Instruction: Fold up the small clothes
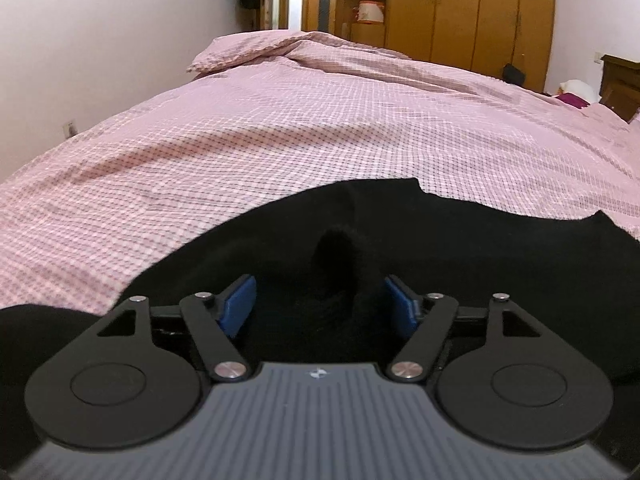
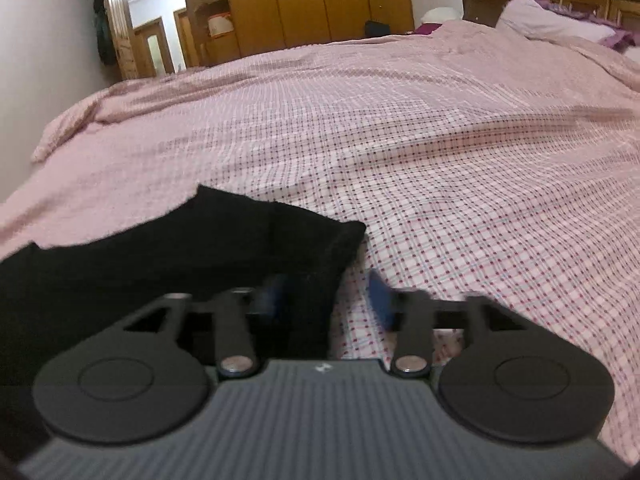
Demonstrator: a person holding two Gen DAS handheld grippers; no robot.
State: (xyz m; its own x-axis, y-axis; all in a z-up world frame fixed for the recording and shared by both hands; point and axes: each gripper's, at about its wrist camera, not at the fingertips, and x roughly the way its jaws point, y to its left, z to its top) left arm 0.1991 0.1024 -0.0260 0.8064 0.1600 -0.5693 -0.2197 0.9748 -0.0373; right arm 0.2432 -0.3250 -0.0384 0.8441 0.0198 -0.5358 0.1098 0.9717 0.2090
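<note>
A black garment (image 1: 480, 248) lies flat on the pink checked bed cover (image 1: 320, 120), filling the near part of the left wrist view. My left gripper (image 1: 322, 304) stands open over it; a raised fold of the black cloth (image 1: 336, 256) stands up between the blue pads (image 1: 240, 304), which do not press on it. In the right wrist view the same garment (image 2: 180, 248) lies at the lower left, its right edge ending in a thick folded corner (image 2: 340, 240). My right gripper (image 2: 326, 296) is open and straddles that edge, left pad over the cloth, right pad (image 2: 380, 300) over the bed cover.
The bed cover (image 2: 440, 140) stretches far ahead and to the right. A rumpled quilt (image 1: 320, 52) lies at the far end. Wooden wardrobes (image 1: 460, 8) and a doorway stand behind the bed; a headboard and pillow (image 2: 552, 20) are at the right.
</note>
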